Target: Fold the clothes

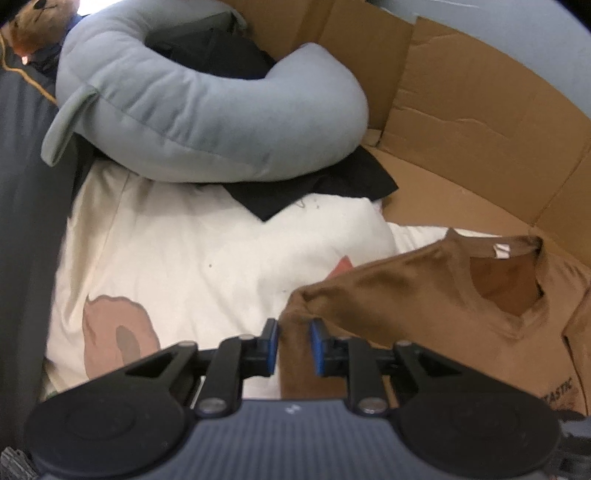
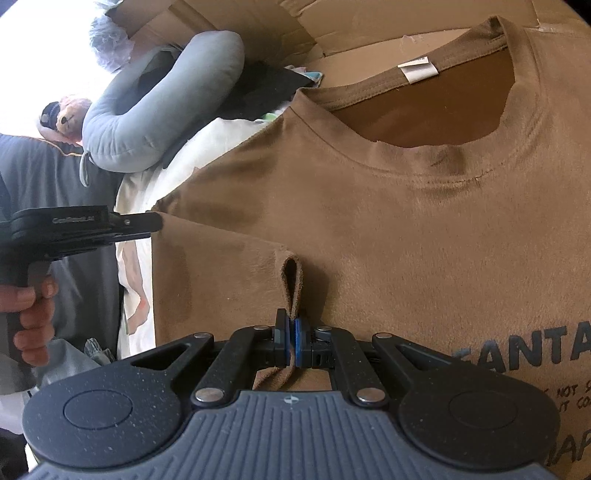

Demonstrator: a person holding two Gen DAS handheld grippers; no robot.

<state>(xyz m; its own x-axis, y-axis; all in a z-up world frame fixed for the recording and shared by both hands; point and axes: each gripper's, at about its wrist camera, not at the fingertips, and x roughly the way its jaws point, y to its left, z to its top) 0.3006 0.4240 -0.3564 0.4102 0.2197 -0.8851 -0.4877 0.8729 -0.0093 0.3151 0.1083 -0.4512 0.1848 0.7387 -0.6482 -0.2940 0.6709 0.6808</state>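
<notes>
Right gripper [image 2: 290, 341] is clamped on a brown T-shirt [image 2: 406, 221] fold; left gripper [image 1: 293, 345], slightly open around the sleeve, sits at nine o'clock, collar toward twelve.

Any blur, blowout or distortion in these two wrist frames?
Left wrist: brown T-shirt and plush toy soft with blur, cardboard edges bowed by fisheye. Right wrist: sharper, shirt print readable; top-left corner blown out white behind the grey pillow.

Cardboard sheets [image 1: 461, 110] behind bright, white-covered bed [image 1: 184, 251]
</notes>
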